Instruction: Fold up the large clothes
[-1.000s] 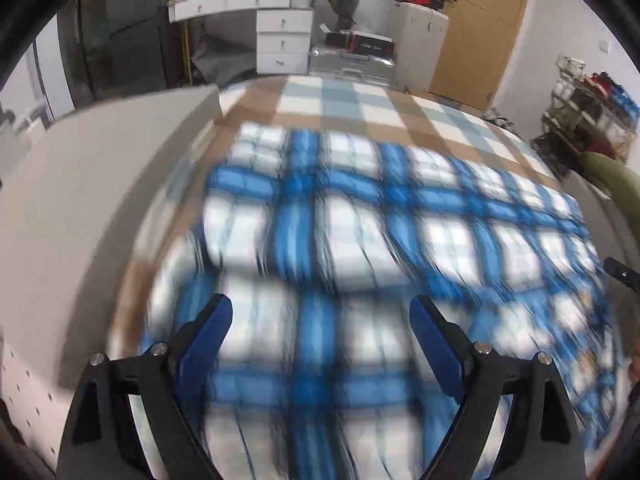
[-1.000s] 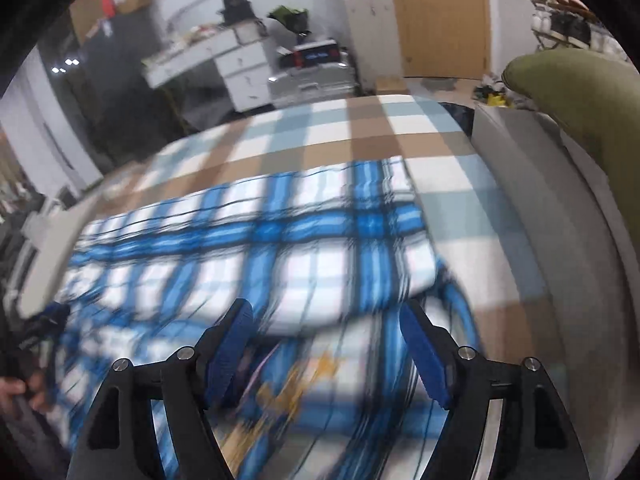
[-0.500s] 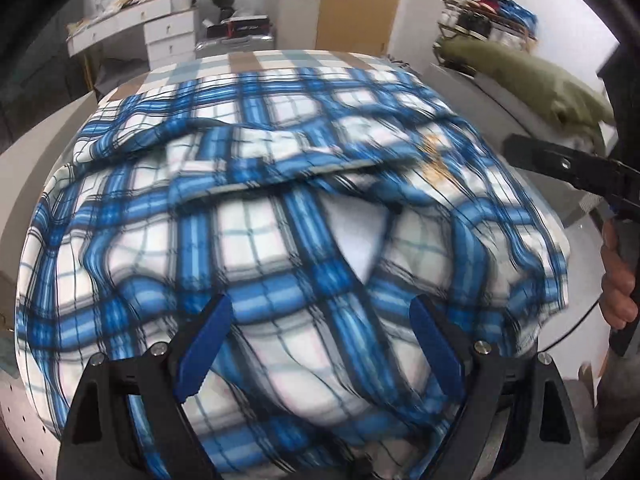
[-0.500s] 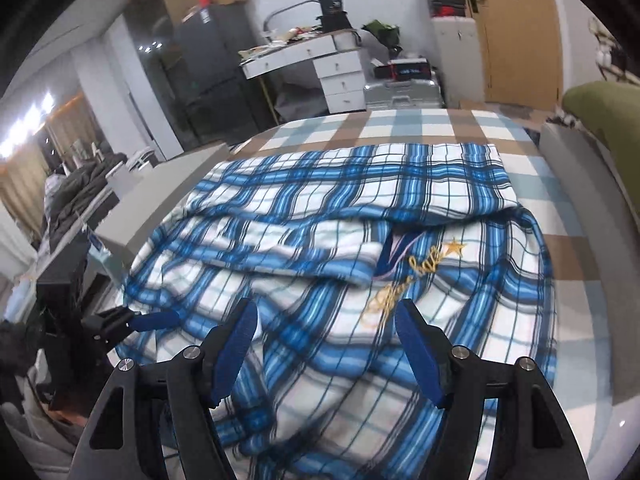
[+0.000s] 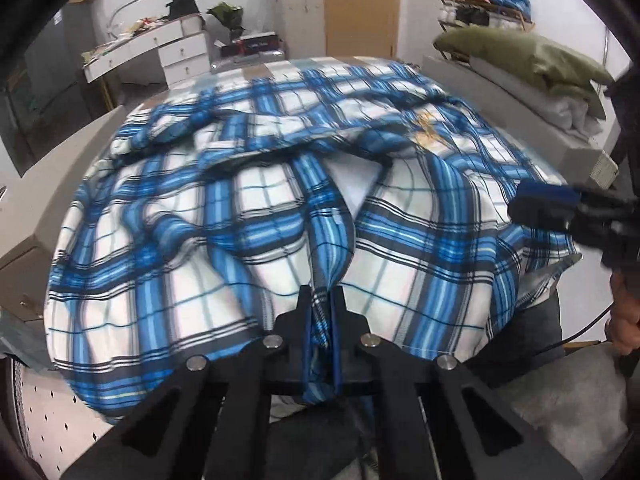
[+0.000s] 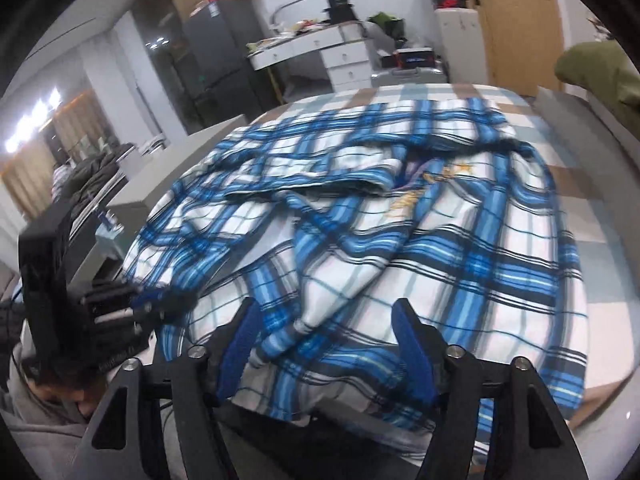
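**Risk: one-sided grab, hem slip**

Left claw [image 5: 320, 312] clamped on a pinch of the shirt [image 5: 280, 208] at its near hem, cloth bunched between the pads. Right claw [image 6: 326, 344] not yet gripping: jaws apart, just been closing, near hem between the pads [image 6: 240, 340] but no pinch visible. Shirt spread rumpled across the bed [image 6: 460, 94], near edge hanging off the front, gold embroidery [image 6: 424, 192] facing up.

Likely failure points, judged from this:
- Left grip thin and gathered. Could pull out under a hard lift, or could hold one layer only and leave the layer below on the bed.
- Right jaws closing on a ridge rather than a flat hem. Could catch two layers, or miss.
- Lifting before the right side bites: skewed, twisted fold line.
- Loose folds mid-shirt: creases locked in if folded over without tensioning first.
- Overhanging edge: could slide to the floor if both grips slacken.
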`<state>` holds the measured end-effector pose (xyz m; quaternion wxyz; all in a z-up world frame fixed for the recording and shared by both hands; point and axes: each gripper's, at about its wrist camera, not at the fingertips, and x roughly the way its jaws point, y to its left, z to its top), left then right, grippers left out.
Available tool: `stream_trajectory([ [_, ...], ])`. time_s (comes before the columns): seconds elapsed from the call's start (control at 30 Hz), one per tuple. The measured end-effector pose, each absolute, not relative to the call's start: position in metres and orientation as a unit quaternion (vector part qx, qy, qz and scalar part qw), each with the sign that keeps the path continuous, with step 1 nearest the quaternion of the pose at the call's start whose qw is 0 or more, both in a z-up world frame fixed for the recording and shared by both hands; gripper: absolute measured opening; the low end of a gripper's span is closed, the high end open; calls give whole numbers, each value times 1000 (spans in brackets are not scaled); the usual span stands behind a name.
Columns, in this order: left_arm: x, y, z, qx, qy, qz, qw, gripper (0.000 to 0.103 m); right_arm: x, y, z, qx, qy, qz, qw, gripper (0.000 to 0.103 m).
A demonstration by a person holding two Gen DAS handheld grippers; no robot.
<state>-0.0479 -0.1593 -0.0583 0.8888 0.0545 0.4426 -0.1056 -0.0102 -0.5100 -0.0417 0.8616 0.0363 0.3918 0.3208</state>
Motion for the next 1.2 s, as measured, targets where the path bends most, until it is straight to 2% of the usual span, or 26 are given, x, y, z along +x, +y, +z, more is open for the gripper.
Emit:
stream_trajectory([
  [0.27, -45, -137, -45, 2, 435, -119, 893, 2, -37, -466, -39, -5, 380, 427, 820, 59],
  [0.47, -45, -121, -41, -28, 431, -121, 894, 2, -56, -412, -62, -105, 392, 464, 788, 59],
  [0.57, -44, -117, -43, -38, 432, -120, 893, 2, -65, -398, -64, -154, 371, 453, 796, 59],
  [0.67, -43, -112, -44, -50, 433, -120, 892, 2, -70, -390, -66, -202, 349, 425, 810, 49],
  [0.73, -43, -109, -42, -52, 432, -118, 892, 2, -71, -391, -67, -228, 329, 395, 827, 17],
  [0.77, -44, -108, -42, -54, 431, -118, 893, 2, -70, -394, -67, -227, 329, 391, 829, 5],
  [0.8, -44, -108, -41, -55, 430, -119, 893, 2, -67, -401, -64, -210, 332, 394, 831, 1],
  [1.0, -45, -110, -36, -54, 422, -125, 896, 2, -85, -436, -40, -147, 320, 509, 785, 2],
  [1.1, -45, -113, -34, -53, 420, -132, 896, 2, -84, -445, -40, -130, 340, 527, 768, 2],
  [1.2, -44, -116, -34, -58, 423, -140, 893, 2, -83, -448, -43, -126, 349, 532, 761, 8],
])
